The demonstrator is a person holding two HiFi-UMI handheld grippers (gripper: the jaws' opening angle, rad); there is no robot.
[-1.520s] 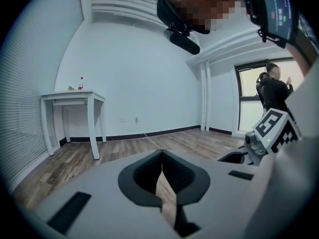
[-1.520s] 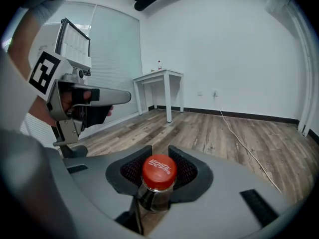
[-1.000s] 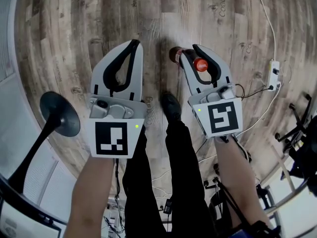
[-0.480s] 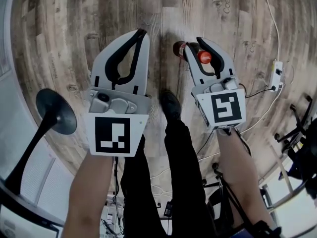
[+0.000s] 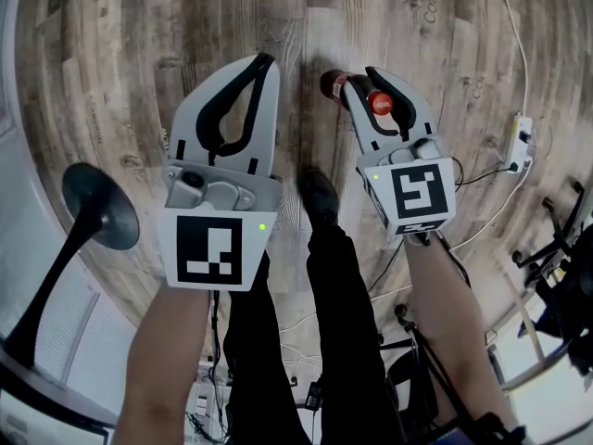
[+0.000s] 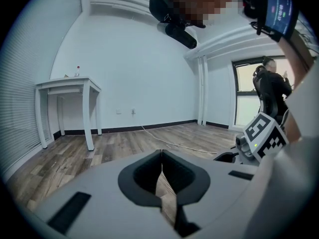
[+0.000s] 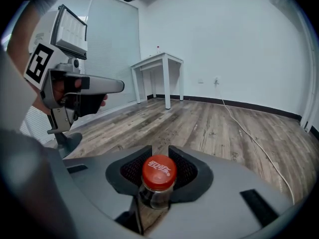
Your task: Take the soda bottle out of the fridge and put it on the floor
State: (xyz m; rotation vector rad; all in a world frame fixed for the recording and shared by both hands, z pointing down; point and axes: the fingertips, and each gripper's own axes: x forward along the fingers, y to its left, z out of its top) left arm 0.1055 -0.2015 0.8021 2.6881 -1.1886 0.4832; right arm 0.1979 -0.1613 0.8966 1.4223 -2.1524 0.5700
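The soda bottle was held by its neck between the jaws of the right gripper. The pads were pressed against it on both sides just under the red cap. In the head view this gripper was seen in the upper middle-right of the frame, tilted down toward the wood-plank floor. There the cap was shown between the jaws, and the dark body of the bottle was seen just to their upper left, over the planks. Whether the bottle's base was touching the floor could not be made out.

The left gripper was carried beside it in the upper middle-left of the frame, well apart from the bottle. Its jaws were closed tip to tip, and nothing was held between them.

A black round base was seen on the floor at the left edge. A dark shoe was planted at the centre, between the two forearms. A power strip with a white cable was laid near the right edge. A white table was stood against the far wall in the upper middle of the right gripper view.
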